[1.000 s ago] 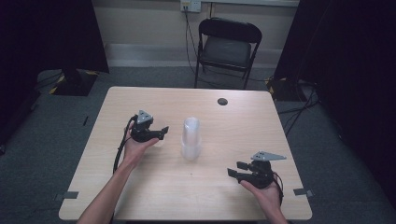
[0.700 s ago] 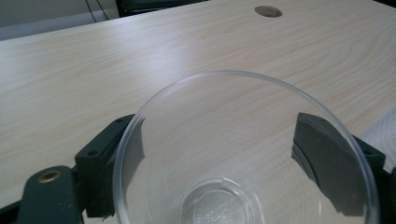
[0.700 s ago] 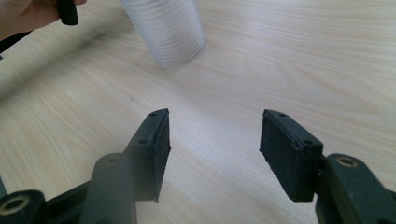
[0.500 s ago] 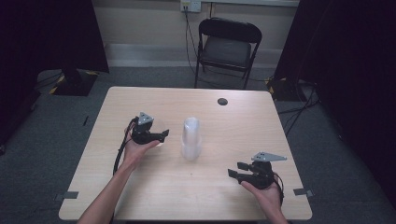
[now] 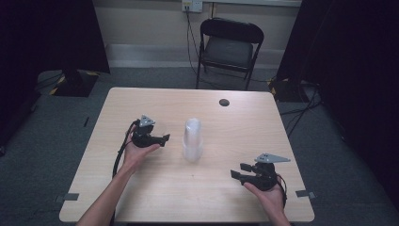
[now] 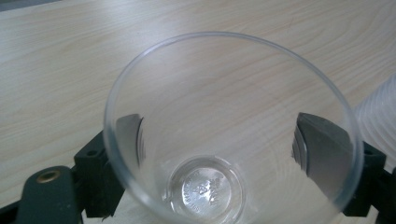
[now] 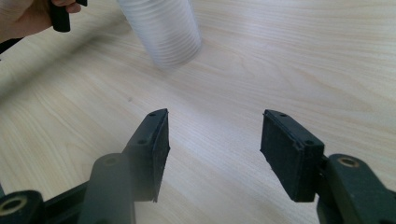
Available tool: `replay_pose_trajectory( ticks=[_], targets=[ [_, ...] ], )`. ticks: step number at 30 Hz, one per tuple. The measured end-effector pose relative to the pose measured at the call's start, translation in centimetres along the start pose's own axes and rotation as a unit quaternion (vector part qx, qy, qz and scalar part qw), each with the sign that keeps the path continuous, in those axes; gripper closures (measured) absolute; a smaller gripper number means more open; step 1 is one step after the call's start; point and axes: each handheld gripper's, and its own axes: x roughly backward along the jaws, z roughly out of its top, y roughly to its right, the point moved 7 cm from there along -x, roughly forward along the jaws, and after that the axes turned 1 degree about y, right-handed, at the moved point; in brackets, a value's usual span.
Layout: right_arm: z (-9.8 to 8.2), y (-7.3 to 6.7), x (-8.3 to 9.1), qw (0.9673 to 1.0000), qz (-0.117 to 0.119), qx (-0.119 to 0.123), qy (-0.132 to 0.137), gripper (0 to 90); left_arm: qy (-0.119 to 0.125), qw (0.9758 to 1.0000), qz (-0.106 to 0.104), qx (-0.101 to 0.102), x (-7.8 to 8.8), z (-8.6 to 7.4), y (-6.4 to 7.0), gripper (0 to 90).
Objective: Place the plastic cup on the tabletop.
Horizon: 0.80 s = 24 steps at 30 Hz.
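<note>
A clear plastic cup (image 6: pixel 224 88) stands mouth up between the jaws of my left gripper (image 6: pixel 219 135); I look down into it. The grey pads (image 6: pixel 322 149) show through its wall on both sides. These jaws have just been opening, and I see no pad pressing on the cup. In the high view the left gripper (image 5: pixel 165 138) points right, toward a stack of clear cups (image 5: pixel 193 139) at the table's middle. My right gripper (image 5: pixel 237 170) hovers at the front right, open and holding nothing. In its own view the right gripper (image 7: pixel 215 140) points at the stack (image 7: pixel 163 28).
The wooden table (image 5: pixel 244 122) has a small black disc (image 5: pixel 224 102) near its far edge. A black folding chair (image 5: pixel 229 47) stands behind the table. The hand with the left gripper (image 7: pixel 28 18) shows at the upper left of the right gripper view.
</note>
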Motion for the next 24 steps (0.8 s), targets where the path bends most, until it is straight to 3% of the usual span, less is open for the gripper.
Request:
replay_pose_trajectory(
  ticks=[2,5,7,9,12,18,24],
  targets=[
    [0.1,0.0,0.1,1.0000,0.000,-0.001,0.002,41.9,-0.005,1.0000,-0.003,0.001,0.1,-0.2,0.0,16.0],
    [0.1,0.0,0.1,1.0000,0.000,-0.001,0.003,41.8,-0.004,0.9999,0.014,-0.006,0.6,-0.7,0.2,16.3],
    [0.1,0.1,0.1,1.0000,0.000,-0.001,0.003,41.7,-0.010,0.9998,0.015,-0.005,0.8,-1.0,0.1,16.2],
    [0.1,0.0,0.0,1.0000,0.000,-0.001,0.001,41.6,-0.009,0.9997,0.022,0.004,0.9,-1.0,-0.3,16.4],
    [0.1,-0.1,0.2,1.0000,0.001,0.002,0.003,41.6,-0.013,0.9996,0.023,0.008,1.3,-1.2,-0.6,16.2],
    [0.1,0.2,0.2,1.0000,-0.002,-0.004,0.004,41.6,-0.017,0.9995,0.025,-0.012,2.5,-1.7,-0.7,16.1],
    [0.2,0.1,0.2,1.0000,-0.003,-0.003,0.005,41.3,-0.016,0.9995,0.027,-0.006,3.7,-1.9,-0.8,16.2]
  ],
)
